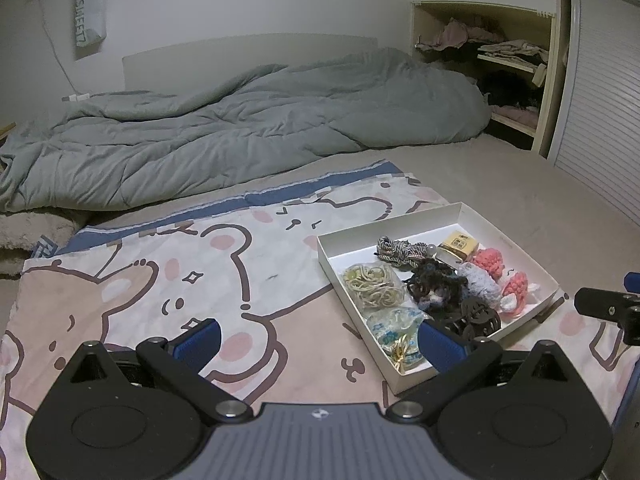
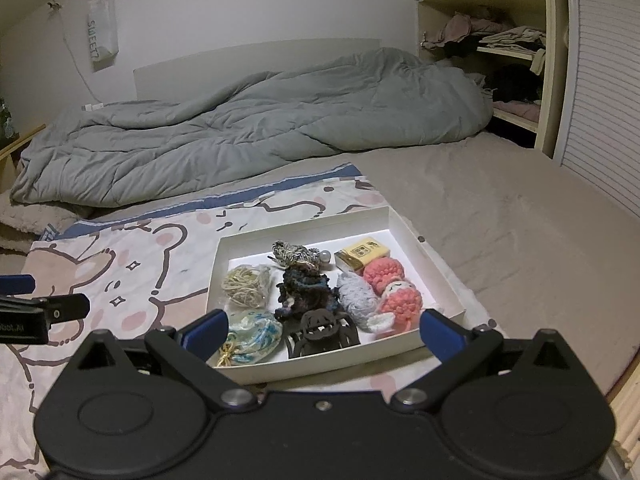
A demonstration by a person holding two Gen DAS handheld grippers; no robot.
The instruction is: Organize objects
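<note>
A shallow white box (image 1: 404, 220) (image 2: 304, 222) lies on a cartoon-bear cloth (image 1: 200, 272) (image 2: 120, 276) on the bed. It holds a pink crochet doll (image 2: 394, 292), a grey crochet piece (image 2: 358, 300), a dark scrunchie (image 2: 306, 292), a black hair claw (image 2: 322, 332), a bag of cord (image 2: 246, 286), a blue patterned pouch (image 2: 252, 334), a braided cord (image 2: 296, 256) and a small yellow box (image 2: 362, 258). My left gripper (image 1: 320, 340) is open and empty, left of the box. My right gripper (image 2: 324, 330) is open and empty, just before the box's near edge.
A rumpled grey-green duvet (image 1: 240, 120) (image 2: 260, 120) lies across the far side of the bed. Open shelves with clothes (image 1: 500, 48) (image 2: 504, 44) and a slatted door (image 1: 604, 100) stand at the right. A paper bag (image 1: 90, 16) hangs on the wall.
</note>
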